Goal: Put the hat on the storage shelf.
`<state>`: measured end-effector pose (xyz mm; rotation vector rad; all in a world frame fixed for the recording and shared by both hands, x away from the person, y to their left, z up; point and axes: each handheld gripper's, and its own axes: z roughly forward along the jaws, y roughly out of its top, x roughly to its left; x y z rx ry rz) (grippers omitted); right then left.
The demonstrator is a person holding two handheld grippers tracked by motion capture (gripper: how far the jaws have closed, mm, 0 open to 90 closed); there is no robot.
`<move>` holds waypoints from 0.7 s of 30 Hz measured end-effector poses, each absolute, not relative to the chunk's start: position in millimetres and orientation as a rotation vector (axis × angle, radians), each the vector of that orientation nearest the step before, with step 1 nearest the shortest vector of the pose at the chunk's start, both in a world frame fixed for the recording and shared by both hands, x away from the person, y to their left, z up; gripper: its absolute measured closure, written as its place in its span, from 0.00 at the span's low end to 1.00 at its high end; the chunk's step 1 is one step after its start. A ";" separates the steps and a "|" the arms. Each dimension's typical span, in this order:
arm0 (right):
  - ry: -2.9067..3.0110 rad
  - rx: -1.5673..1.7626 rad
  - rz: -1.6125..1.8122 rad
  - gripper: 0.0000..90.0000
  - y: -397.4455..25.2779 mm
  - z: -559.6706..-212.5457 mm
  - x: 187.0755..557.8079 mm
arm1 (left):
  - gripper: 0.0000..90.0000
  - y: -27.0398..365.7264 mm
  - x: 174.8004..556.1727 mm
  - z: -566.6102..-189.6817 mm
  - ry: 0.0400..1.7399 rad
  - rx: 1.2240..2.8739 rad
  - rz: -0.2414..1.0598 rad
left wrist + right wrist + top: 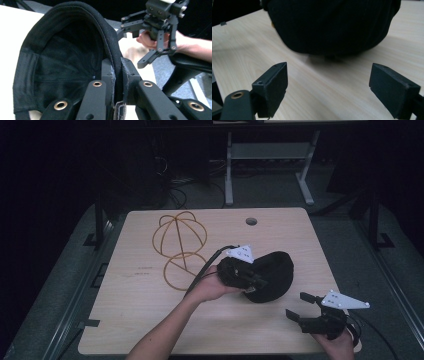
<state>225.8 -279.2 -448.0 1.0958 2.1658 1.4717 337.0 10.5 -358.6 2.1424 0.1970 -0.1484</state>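
Gripping the cap (pixel 270 275) by its rim, left tool (pixel 252 281) clamped tight on the fabric edge, as shown in the left gripper view where the brim band (pixel 117 62) is pinched between both jaws. Cap held at the middle of the surface (pixel 150 320), tilted up on its side, open hollow (pixel 65 62) turned toward the left hand (pixel 212 287), crown resting on or just above the wood; cannot tell which. Right tool (pixel 299 309) spread wide and empty, hovering near the front right corner, aimed at the cap's crown (pixel 332 27) just ahead of it. Wire stand (pixel 179 245) waiting toward the far left, well apart from the cap.

Judged as the step of lifting and shaping the cap before setting it over the stand. Next move likely calls for bringing the right tool in to catch the opposite side of the rim, keeping the opening stretched, then carrying the cap left and lowering it squarely over the wire dome without knocking the light frame aside
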 end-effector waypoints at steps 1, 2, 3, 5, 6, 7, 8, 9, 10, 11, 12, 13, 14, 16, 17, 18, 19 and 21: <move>2.157 1.085 1.462 0.16 -278.4 -446.5 225.4 | 0.91 10.2 336.7 -357.8 0.191 2.141 -0.152; 2.146 1.080 1.468 0.16 -277.6 -445.2 224.9 | 0.91 9.7 336.0 -357.2 0.189 2.139 -0.161; 2.137 1.070 1.479 0.16 -277.4 -444.2 225.2 | 0.91 8.9 335.2 -356.5 0.179 2.130 -0.171; 2.121 1.067 1.500 0.16 -276.2 -442.7 225.5 | 0.91 8.2 334.1 -355.7 0.171 2.116 -0.194; 2.119 1.065 1.502 0.16 -275.6 -442.1 225.8 | 0.91 7.7 333.7 -355.3 0.166 2.110 -0.200; 2.119 1.065 1.502 0.16 -275.6 -442.1 225.8 | 0.91 7.7 333.7 -355.3 0.166 2.110 -0.200; 2.116 1.064 1.509 0.16 -275.2 -441.9 225.9 | 0.91 7.0 333.0 -354.7 0.161 2.106 -0.210; 2.106 1.073 1.528 0.16 -275.3 -441.9 226.0 | 0.91 5.0 330.9 -353.3 0.148 2.106 -0.223; 2.106 1.073 1.528 0.16 -275.3 -441.9 226.0 | 0.91 5.0 330.9 -353.3 0.148 2.106 -0.223; 2.089 1.087 1.547 0.17 -277.4 -441.9 225.9 | 0.91 3.2 328.4 -351.7 0.126 2.109 -0.230; 2.089 1.087 1.547 0.17 -277.4 -441.9 225.9 | 0.91 3.2 328.4 -351.7 0.126 2.109 -0.230; 2.079 1.091 1.556 0.17 -278.7 -441.8 226.0 | 0.91 2.3 327.1 -351.0 0.113 2.104 -0.233; 2.074 1.095 1.559 0.17 -280.0 -441.9 226.1 | 0.91 1.2 325.2 -349.7 0.103 2.097 -0.238; 2.071 1.100 1.588 0.19 -282.3 -442.5 226.6 | 0.91 -0.4 323.0 -348.0 0.083 2.094 -0.243; 2.071 1.093 1.599 0.22 -283.0 -442.6 226.6 | 0.91 -1.6 321.5 -347.4 0.075 2.091 -0.246; 2.071 1.093 1.599 0.22 -283.0 -442.6 226.6 | 0.91 -2.9 320.2 -347.0 0.070 2.088 -0.247; 2.076 1.088 1.611 0.25 -283.8 -442.5 226.1 | 0.91 -4.3 319.3 -346.4 0.061 2.089 -0.251; 2.076 1.080 1.642 0.29 -285.1 -443.0 225.8 | 0.91 -6.2 318.4 -345.1 0.051 2.088 -0.255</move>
